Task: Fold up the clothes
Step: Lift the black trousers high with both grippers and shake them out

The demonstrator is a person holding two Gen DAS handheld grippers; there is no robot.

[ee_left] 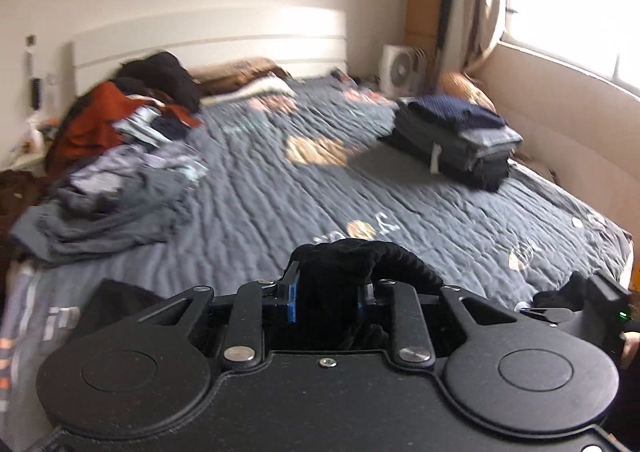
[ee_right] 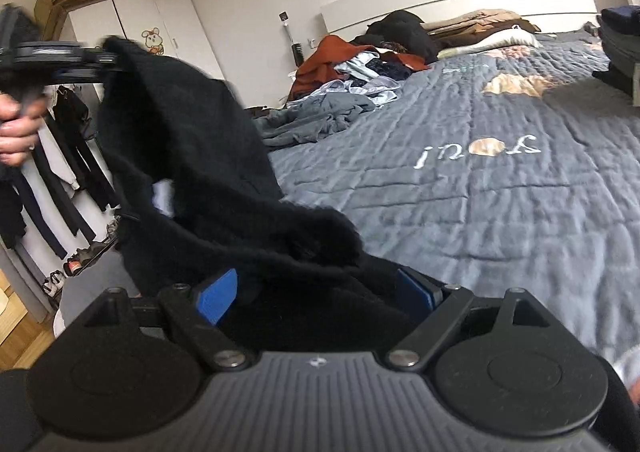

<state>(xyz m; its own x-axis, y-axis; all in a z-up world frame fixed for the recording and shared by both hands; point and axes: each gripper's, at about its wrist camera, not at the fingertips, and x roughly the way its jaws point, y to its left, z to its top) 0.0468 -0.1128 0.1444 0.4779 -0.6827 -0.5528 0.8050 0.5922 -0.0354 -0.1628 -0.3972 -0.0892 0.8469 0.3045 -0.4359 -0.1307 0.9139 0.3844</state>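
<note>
A black fleecy garment hangs in the air between my two grippers, above the near edge of the bed. My left gripper is shut on a bunched end of it, with the cloth squeezed between the blue pads. In the right wrist view that gripper is raised at the upper left, held by a hand. My right gripper stands wide. A thick wad of the same garment fills the gap between its blue pads and hides the fingertips.
The bed has a grey quilted cover. A heap of unfolded clothes lies on its left side and a folded stack at the far right. A white fan stands by the window. A wardrobe and hanging clothes are on the left.
</note>
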